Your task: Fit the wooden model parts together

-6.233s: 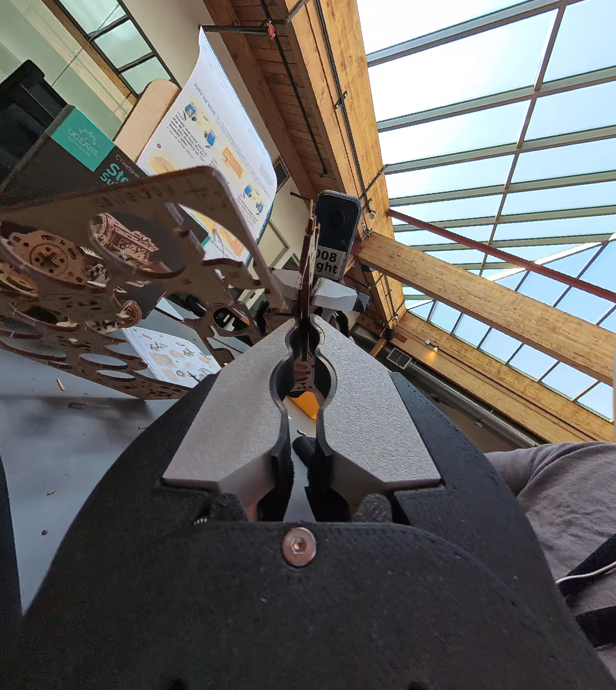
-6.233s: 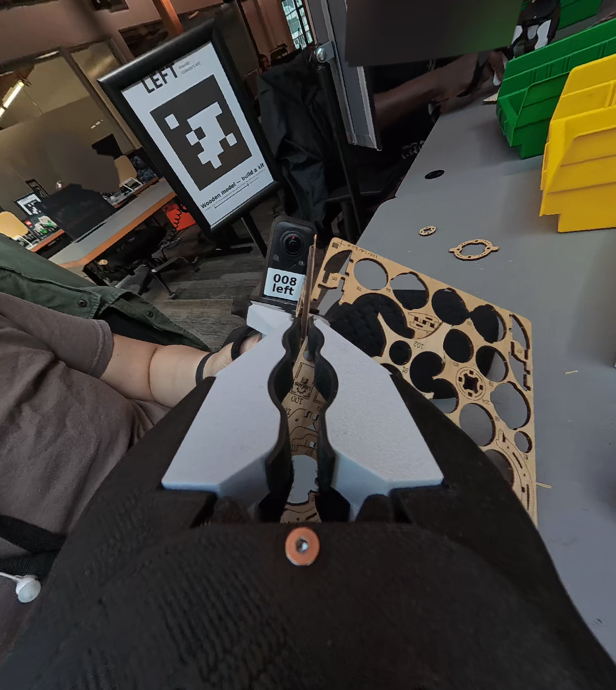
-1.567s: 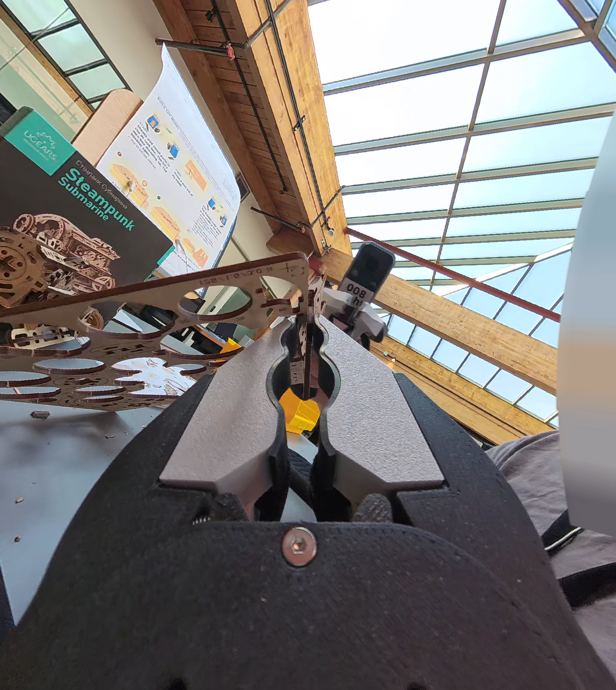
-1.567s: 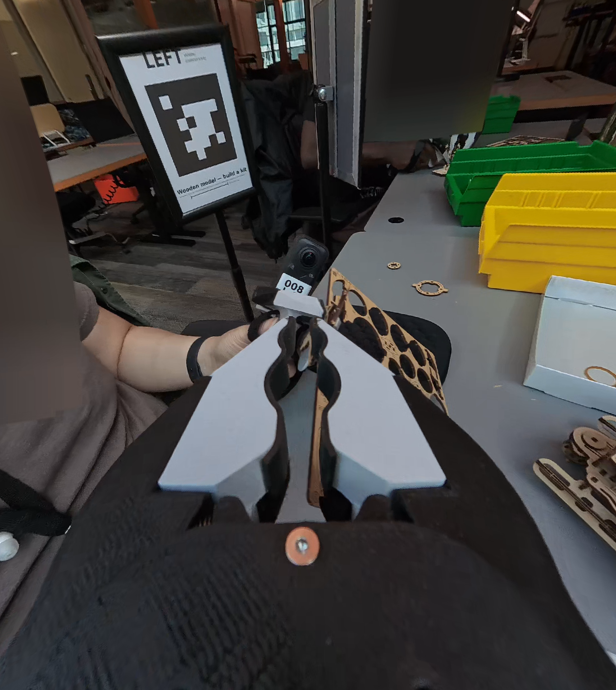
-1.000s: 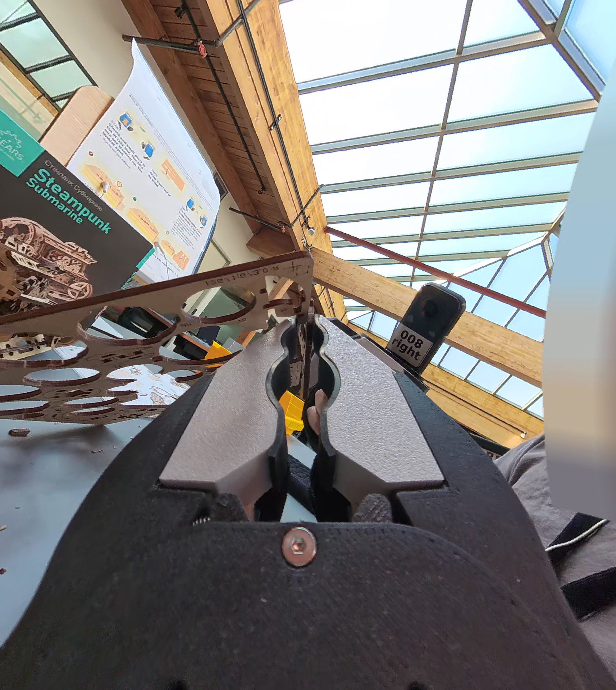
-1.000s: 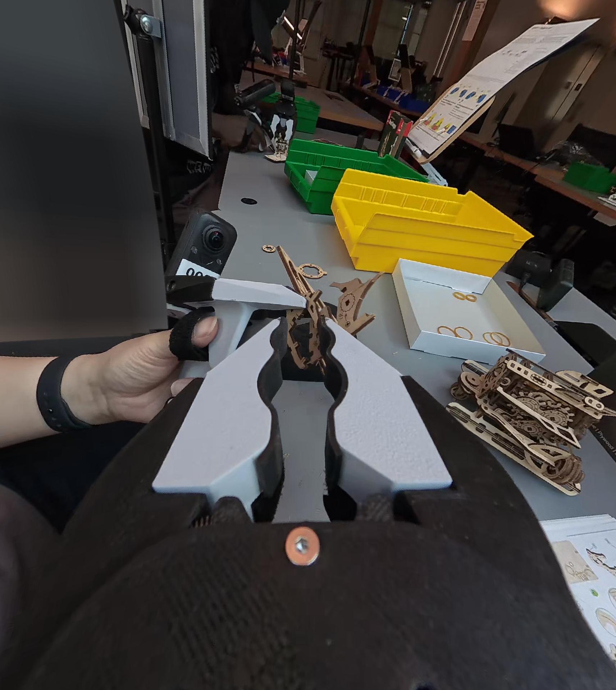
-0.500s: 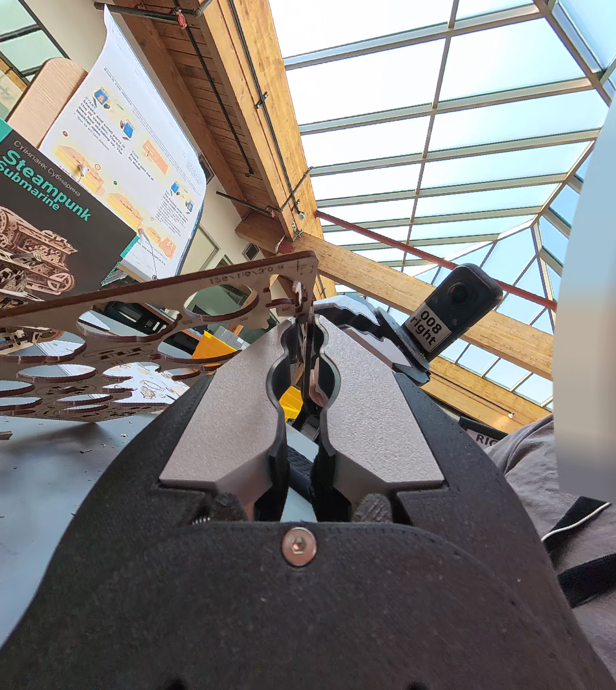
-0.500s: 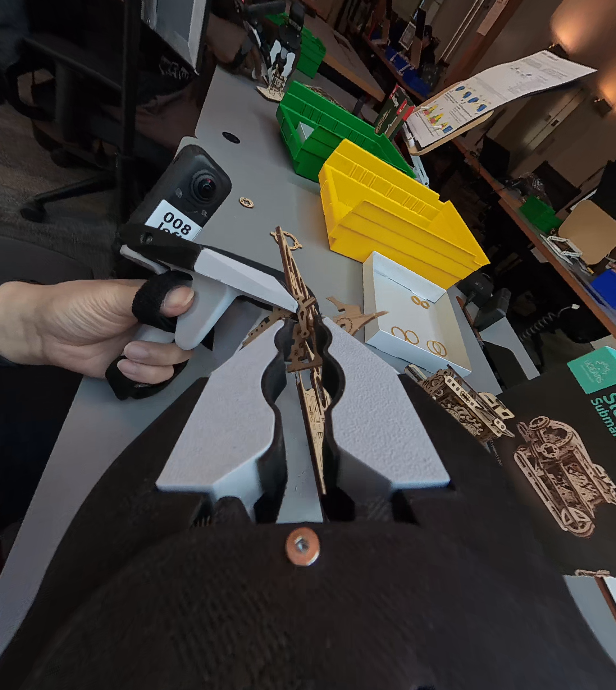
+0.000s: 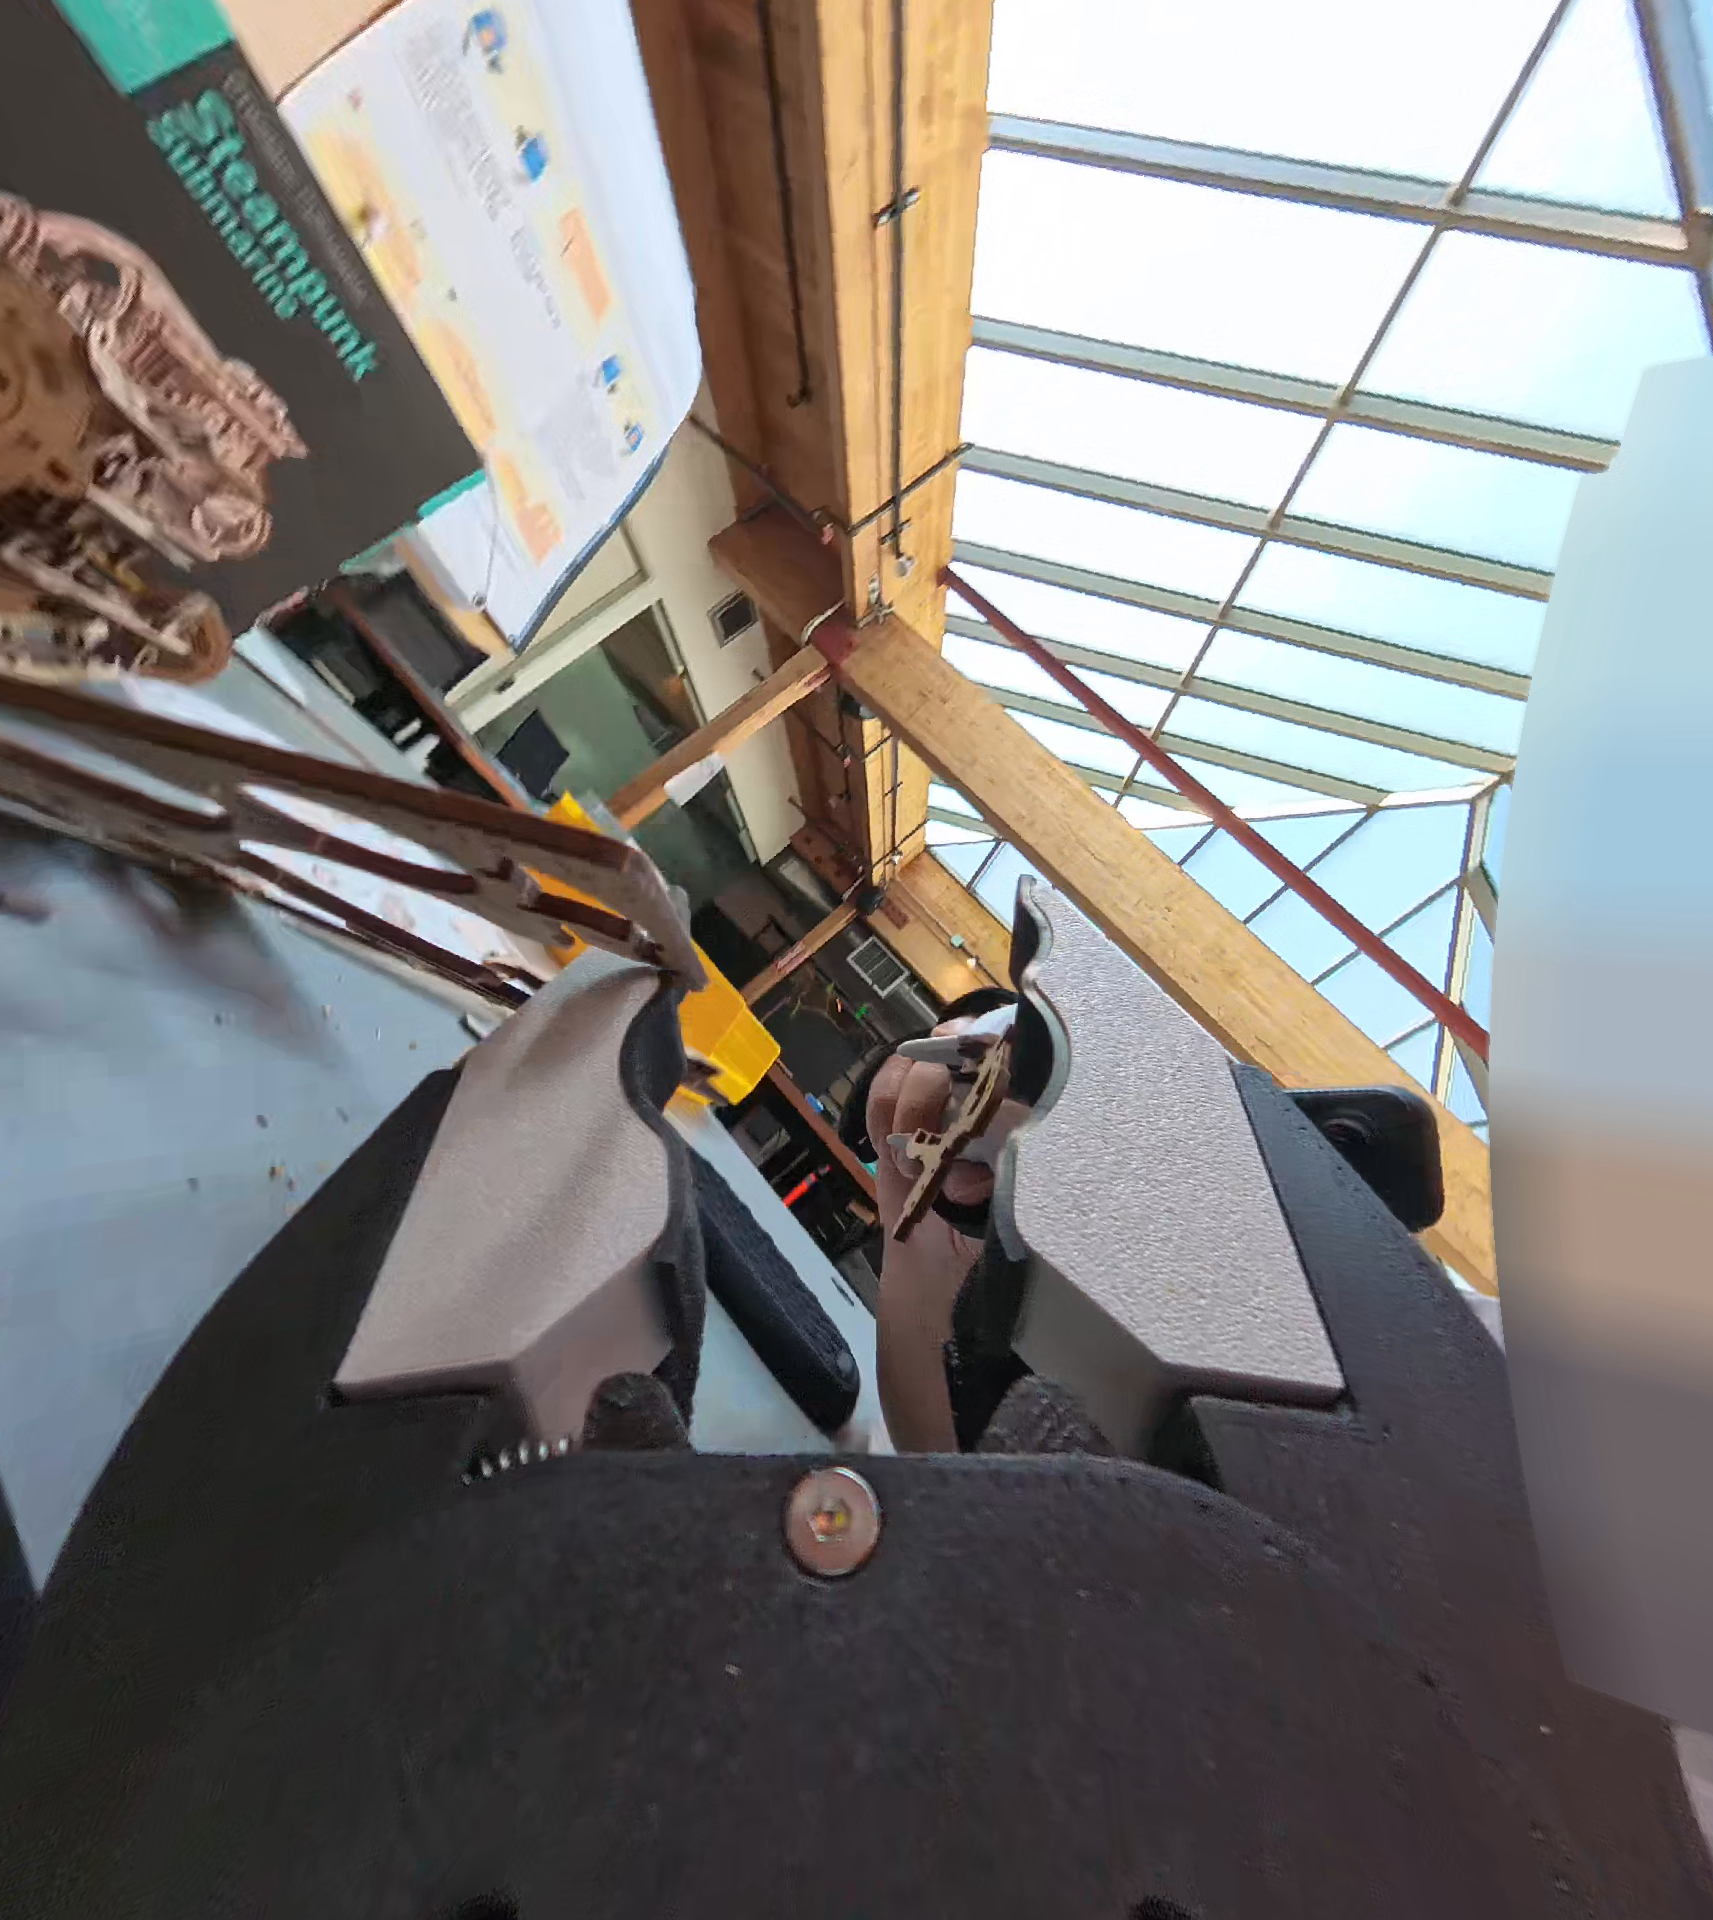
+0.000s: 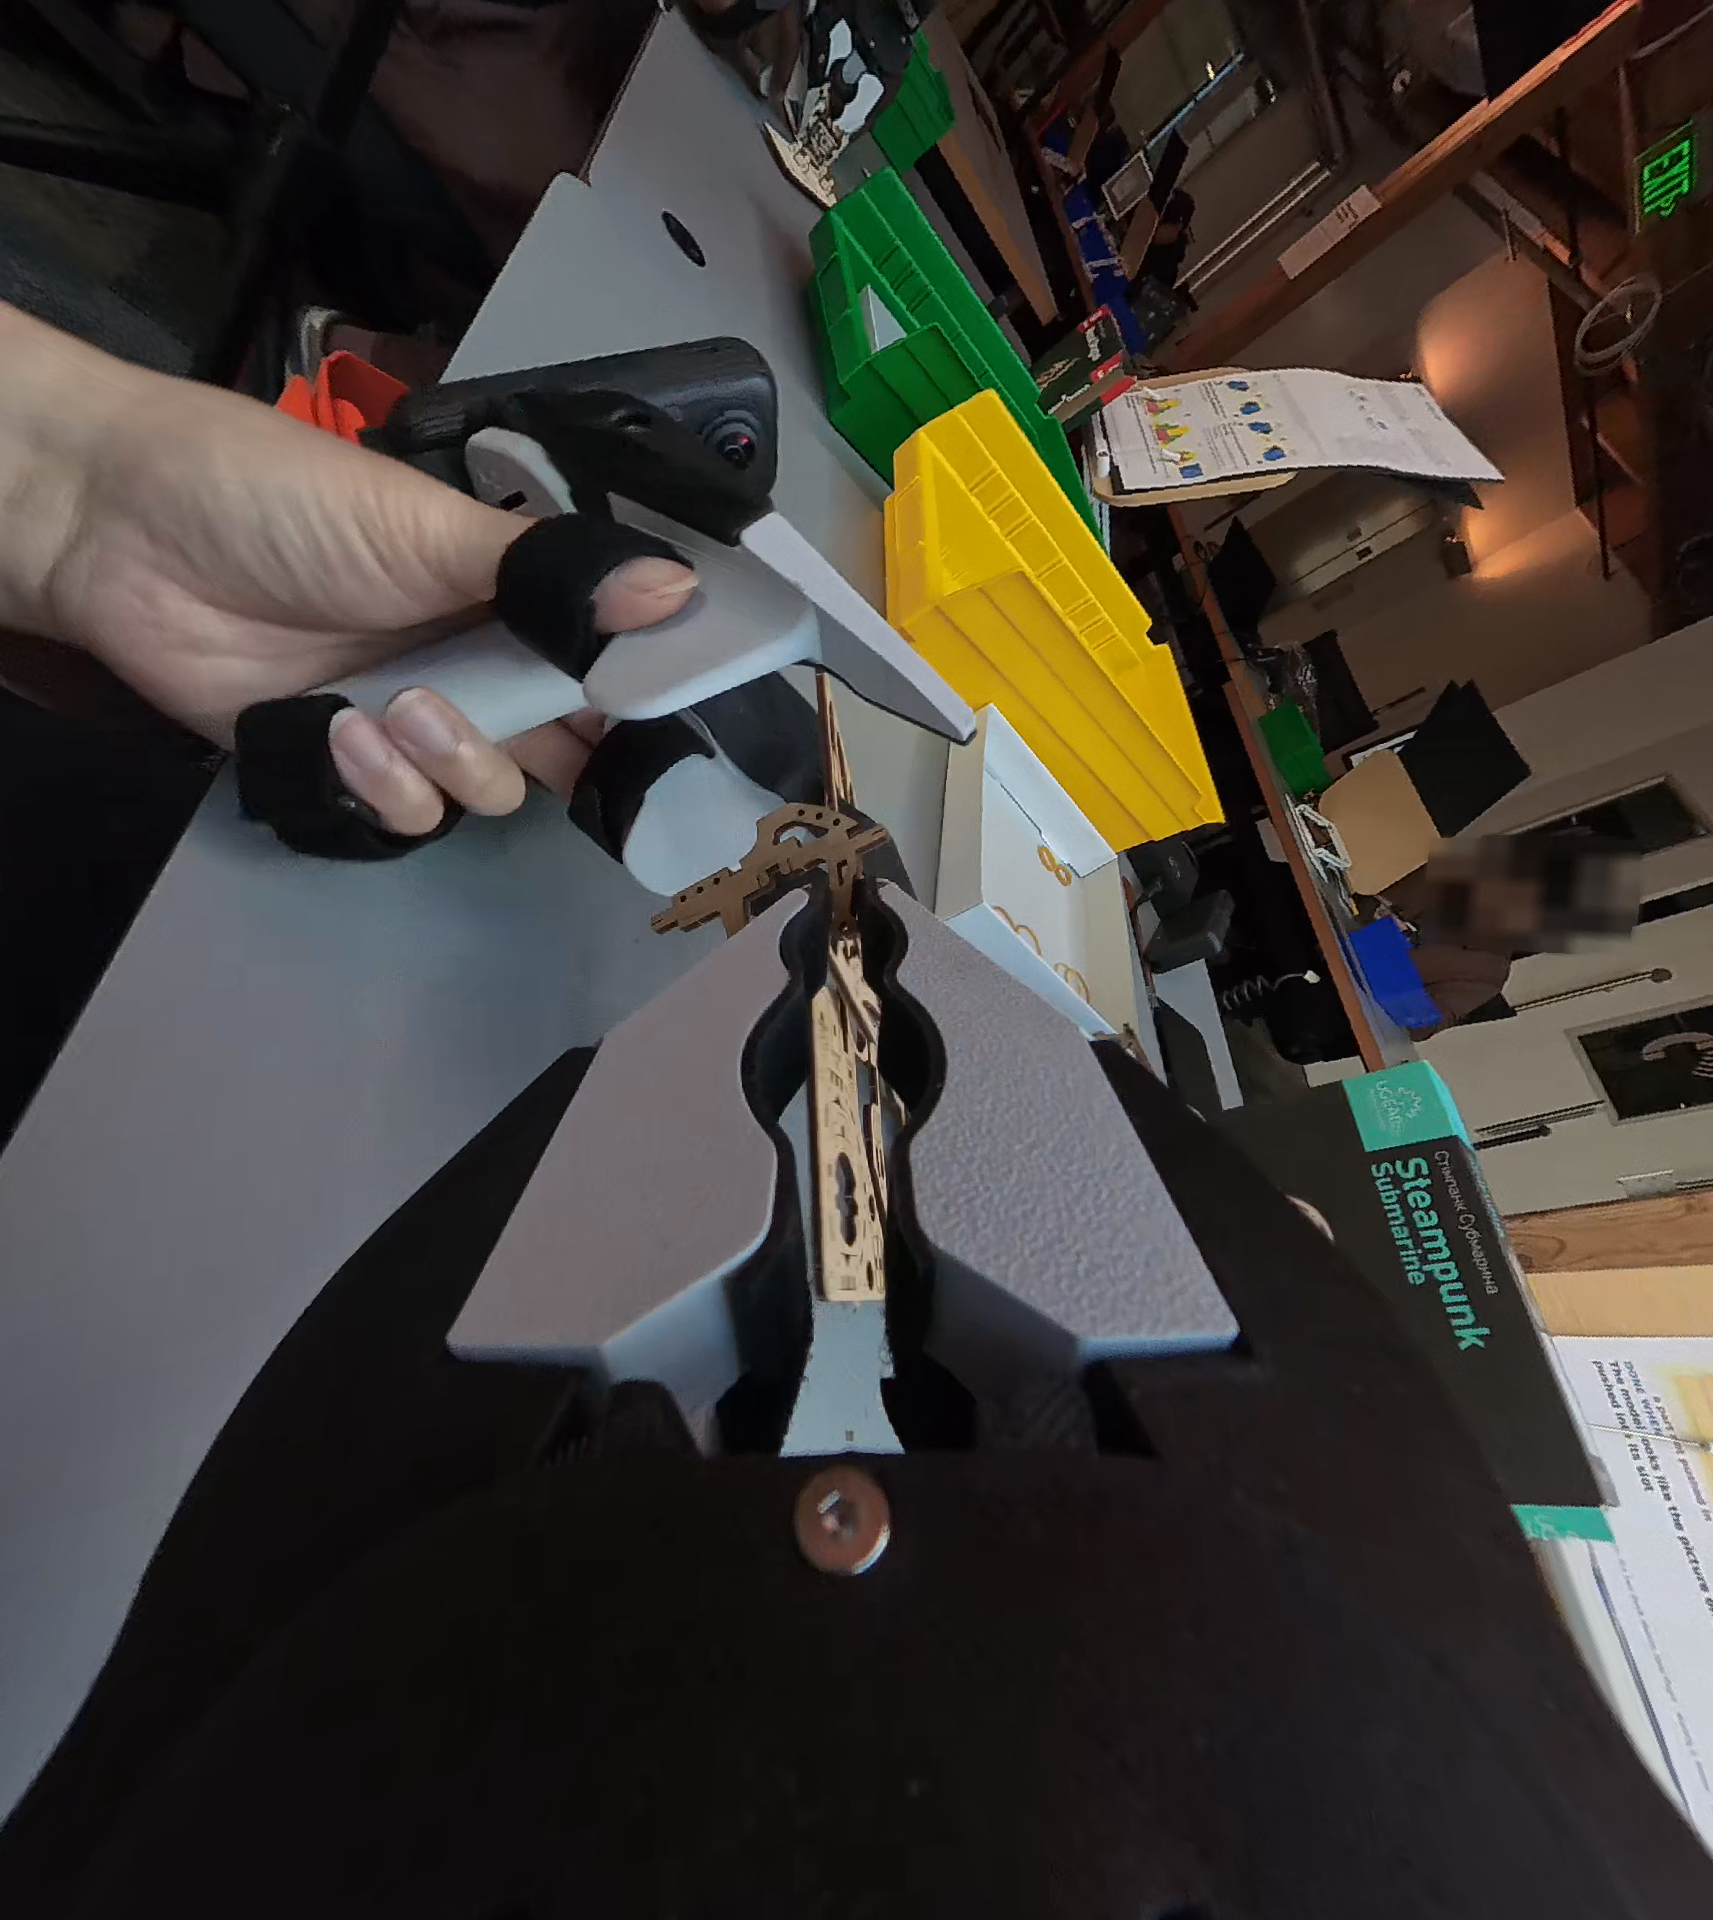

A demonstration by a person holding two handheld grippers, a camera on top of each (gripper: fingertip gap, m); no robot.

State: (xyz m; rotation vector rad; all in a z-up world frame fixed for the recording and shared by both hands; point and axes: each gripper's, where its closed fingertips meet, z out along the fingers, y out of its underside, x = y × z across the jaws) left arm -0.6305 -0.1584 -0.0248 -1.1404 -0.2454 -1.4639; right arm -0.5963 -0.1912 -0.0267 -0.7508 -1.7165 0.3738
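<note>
Though gripped, wooden part (image 10: pixel 844 1122) half hidden.

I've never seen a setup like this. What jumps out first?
Up close, the right gripper is shut on a thin wooden part, held edge-on. Just beyond, a hand holds the left gripper, open. Behind, a yellow bin sits on the grey table.

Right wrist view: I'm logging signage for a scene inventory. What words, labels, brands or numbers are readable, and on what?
I don't copy out writing; these things bear it.
Dark box with teal band, right: large teal print, legible.
Instruction sheet, lower right: small print, partly legible.
Sheet on a clipboard, far back: too small.
Green lit sign, top right: legible.
Wooden part in the right claw: marks too small.
</note>
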